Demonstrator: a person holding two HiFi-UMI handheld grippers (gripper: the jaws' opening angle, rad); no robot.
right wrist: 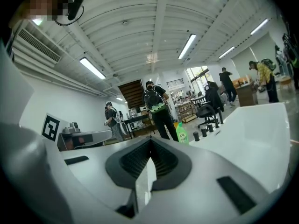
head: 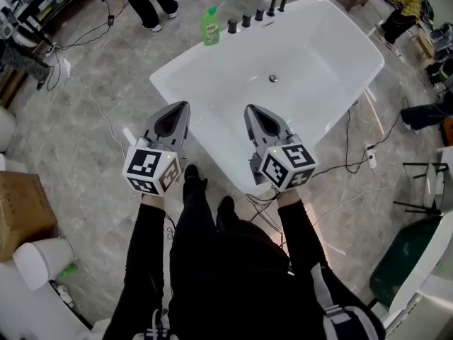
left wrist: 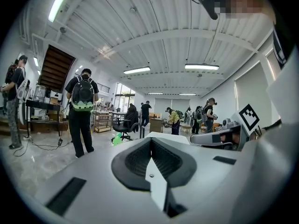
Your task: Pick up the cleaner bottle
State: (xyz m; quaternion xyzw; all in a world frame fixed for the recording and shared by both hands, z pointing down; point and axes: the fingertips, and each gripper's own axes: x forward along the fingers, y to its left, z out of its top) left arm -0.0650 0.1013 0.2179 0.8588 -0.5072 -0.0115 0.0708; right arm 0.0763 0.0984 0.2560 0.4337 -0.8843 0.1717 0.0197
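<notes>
The cleaner bottle stands upright at the bathtub's far left edge, beside black tap knobs. The basin shows its drain. The left gripper and right gripper hover over the near edge, fingers together on nothing. Only the right gripper view shows a person behind the bottle.

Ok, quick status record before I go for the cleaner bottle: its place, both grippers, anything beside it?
cleaner bottle: green, upright at the bathtub far rim, untouched
left gripper: fingers shut, empty, at the bathtub's near end
right gripper: fingers shut, empty, beside the left
beside bottle: black tap fittings along the same rim
</notes>
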